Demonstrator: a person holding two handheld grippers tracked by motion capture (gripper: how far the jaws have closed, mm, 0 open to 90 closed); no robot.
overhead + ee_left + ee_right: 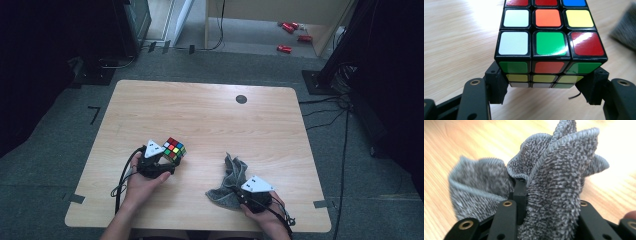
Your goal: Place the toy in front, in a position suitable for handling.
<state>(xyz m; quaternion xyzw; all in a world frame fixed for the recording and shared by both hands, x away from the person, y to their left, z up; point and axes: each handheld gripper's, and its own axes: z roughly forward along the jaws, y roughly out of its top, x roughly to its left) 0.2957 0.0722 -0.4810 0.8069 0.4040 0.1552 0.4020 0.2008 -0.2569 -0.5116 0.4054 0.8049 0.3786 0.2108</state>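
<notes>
A scrambled colour cube (174, 148) is on the left half of the wooden table (210, 110), with my left gripper (169, 159) shut on it. In the left gripper view the two black jaws press the cube (549, 42) on its lower side faces, and the left gripper (546, 87) holds it just above the wood. A crumpled grey towel cloth (230, 182) lies at the front right. My right gripper (239, 192) is shut on a bunched fold of that cloth (554, 182). The fold stands up between the jaws of the right gripper (544, 195) and hides their tips.
A small black round cap (241, 99) sits in the tabletop near the far edge. Cables (325, 115) run over the floor to the right of the table. Red objects (292, 27) lie on the floor far behind. A cable trails from each gripper towards the front edge.
</notes>
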